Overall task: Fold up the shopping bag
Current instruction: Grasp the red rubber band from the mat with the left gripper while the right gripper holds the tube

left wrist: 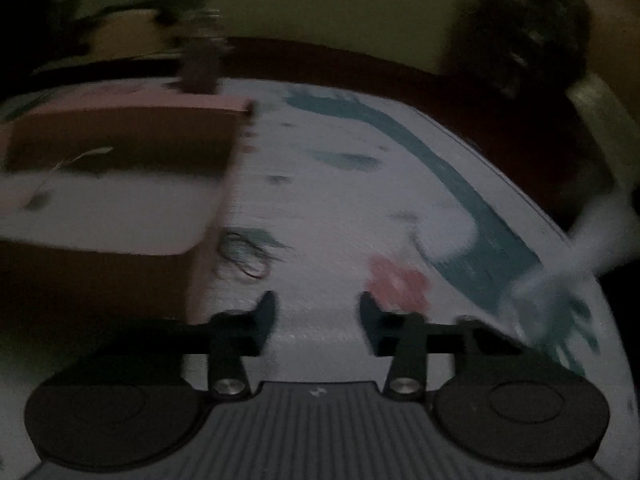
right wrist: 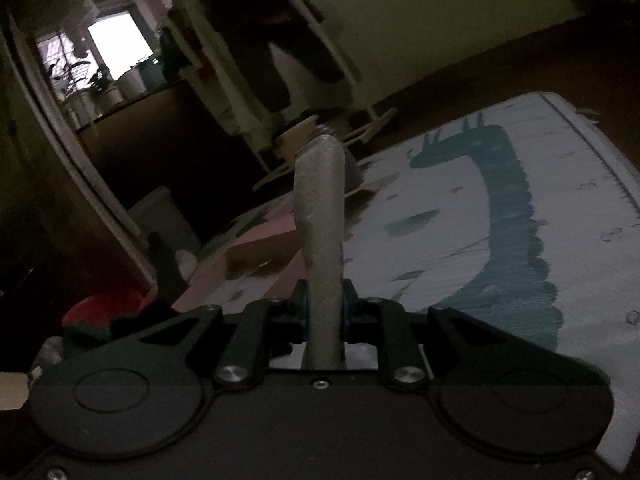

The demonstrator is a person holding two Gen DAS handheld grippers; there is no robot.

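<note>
The shopping bag point(left wrist: 120, 184), pink, brown and white, lies on a pale mat point(left wrist: 340, 184) at the left of the blurred left wrist view. My left gripper point(left wrist: 318, 308) hovers over the mat just right of the bag, its fingers apart with nothing between them. In the right wrist view the bag point(right wrist: 256, 252) shows behind the fingers, left of centre. My right gripper point(right wrist: 323, 296) is shut on a stiff grey strap point(right wrist: 320, 208) that stands up out of the jaws. Whether the strap belongs to the bag I cannot tell.
The mat point(right wrist: 460, 168) carries a teal giraffe print point(right wrist: 508, 208) and lies on a dark floor point(left wrist: 500, 120). A clothes rack point(right wrist: 256, 40), a bright window point(right wrist: 116, 40) with potted plants, a white bin point(right wrist: 164, 212) and a red object point(right wrist: 100, 308) stand beyond. A pale blurred shape point(left wrist: 580, 248) crosses the mat's right edge.
</note>
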